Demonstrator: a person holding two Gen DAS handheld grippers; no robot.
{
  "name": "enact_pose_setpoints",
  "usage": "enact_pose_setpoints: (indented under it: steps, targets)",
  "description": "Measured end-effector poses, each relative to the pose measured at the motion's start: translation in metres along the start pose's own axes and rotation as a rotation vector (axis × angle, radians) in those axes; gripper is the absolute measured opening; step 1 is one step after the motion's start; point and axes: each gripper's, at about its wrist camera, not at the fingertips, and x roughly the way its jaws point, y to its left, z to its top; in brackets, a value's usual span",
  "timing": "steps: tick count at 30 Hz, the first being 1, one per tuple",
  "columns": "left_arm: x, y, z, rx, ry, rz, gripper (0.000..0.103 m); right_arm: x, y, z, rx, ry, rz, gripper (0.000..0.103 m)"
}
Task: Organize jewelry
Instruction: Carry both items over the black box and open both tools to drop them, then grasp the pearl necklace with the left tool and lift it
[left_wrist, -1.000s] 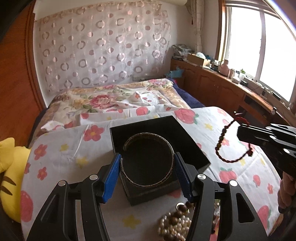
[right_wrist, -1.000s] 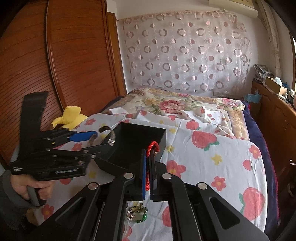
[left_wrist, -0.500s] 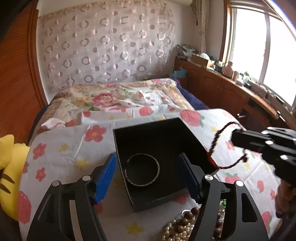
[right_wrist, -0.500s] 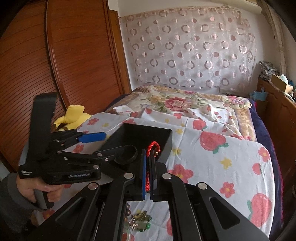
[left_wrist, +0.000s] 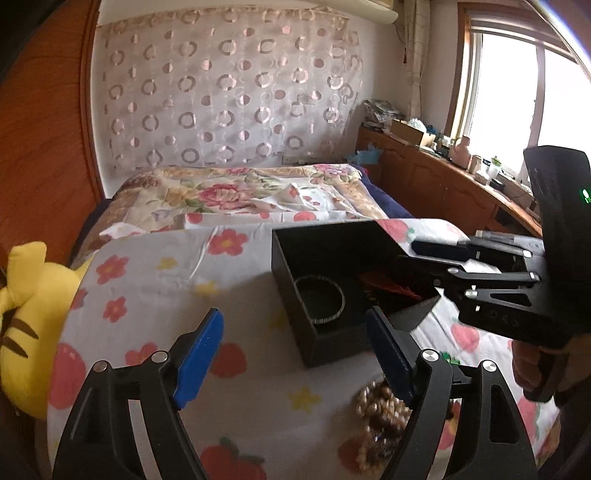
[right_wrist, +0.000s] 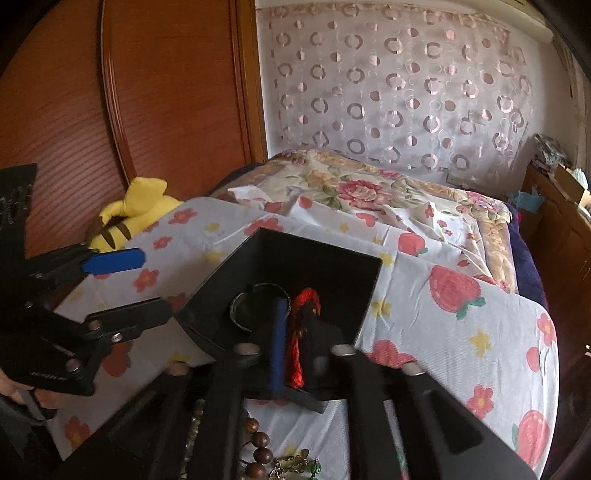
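A black open box (left_wrist: 325, 343) (right_wrist: 325, 254) sits on the flowered cloth. A metal bangle (left_wrist: 319, 301) (right_wrist: 258, 291) lies on its floor. My left gripper (left_wrist: 295, 354) is open and empty, drawn back to the left of the box. My right gripper (right_wrist: 295, 332) reaches into the box, its jaws slightly apart around a red bead bracelet (right_wrist: 304, 332) (left_wrist: 388, 286) that hangs down into the box. Whether it still grips the bracelet is unclear.
Brown wooden beads (left_wrist: 384, 410) (right_wrist: 258, 439) and a green pendant piece (right_wrist: 295, 467) lie on the cloth in front of the box. A yellow plush toy (left_wrist: 22, 317) (right_wrist: 136, 210) lies at the left edge. A flowered bed stands behind.
My left gripper let go of the bangle into the box, then drew back to the left. My right gripper moved the red bracelet down into the box.
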Motion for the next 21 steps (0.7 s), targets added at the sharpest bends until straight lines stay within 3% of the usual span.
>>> enact_pose_setpoints:
  steps: [1, 11, 21]
  targets:
    - [-0.002, 0.000, -0.003, -0.002, 0.003, -0.002, 0.076, 0.000, 0.001, 0.000, -0.003, -0.002, -0.012, 0.057]
    - [-0.024, -0.013, -0.039, 0.018, 0.005, -0.035, 0.076, -0.035, -0.006, -0.015, 0.027, -0.055, -0.042, 0.058]
    - [-0.033, -0.020, -0.073, 0.001, 0.051, -0.078, 0.076, -0.075, -0.008, -0.078, 0.100, -0.057, -0.018, 0.058]
